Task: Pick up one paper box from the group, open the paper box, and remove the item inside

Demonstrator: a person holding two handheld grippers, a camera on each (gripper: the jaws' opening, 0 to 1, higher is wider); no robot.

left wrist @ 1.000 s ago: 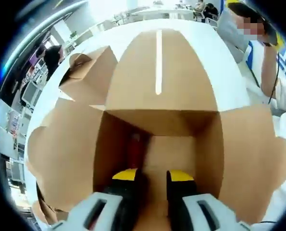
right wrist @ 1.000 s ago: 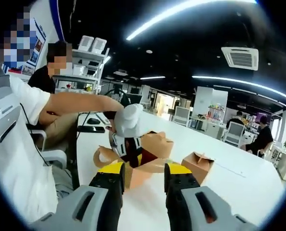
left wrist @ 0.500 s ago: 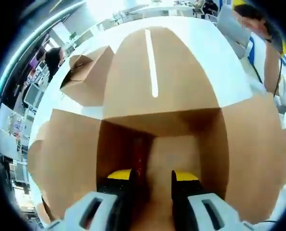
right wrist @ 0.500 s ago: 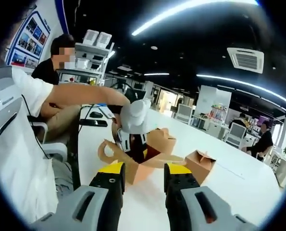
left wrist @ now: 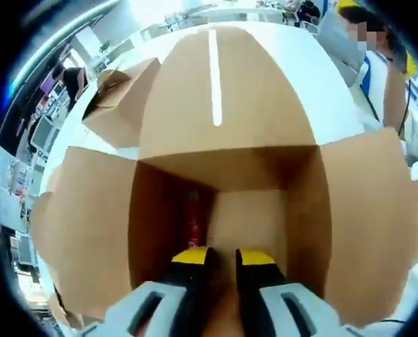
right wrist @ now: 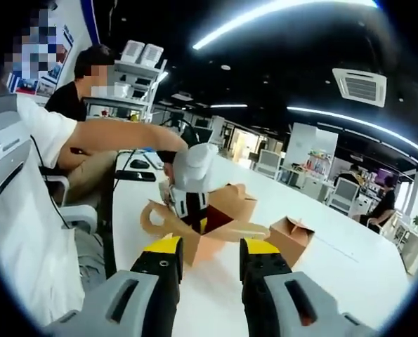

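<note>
Item: open paper box (left wrist: 223,168), brown card, four flaps splayed, standing on the white desk (right wrist: 216,295).
Contents: a slim red item (left wrist: 192,217) upright against the box's inner left wall.
Left tongs (left wrist: 223,256): inside the box mouth, tips narrowly parted, gripping nothing; the red item lies just left of them.
Right tongs (right wrist: 210,246): held well back, parted, empty.
Handling advice: shift the left tongs toward the left wall, straddle the item, close, lift straight up.
Clearance: walls close on both sides; flaps wide. Second box (right wrist: 289,237) nearby, closed; open desk beyond.
</note>
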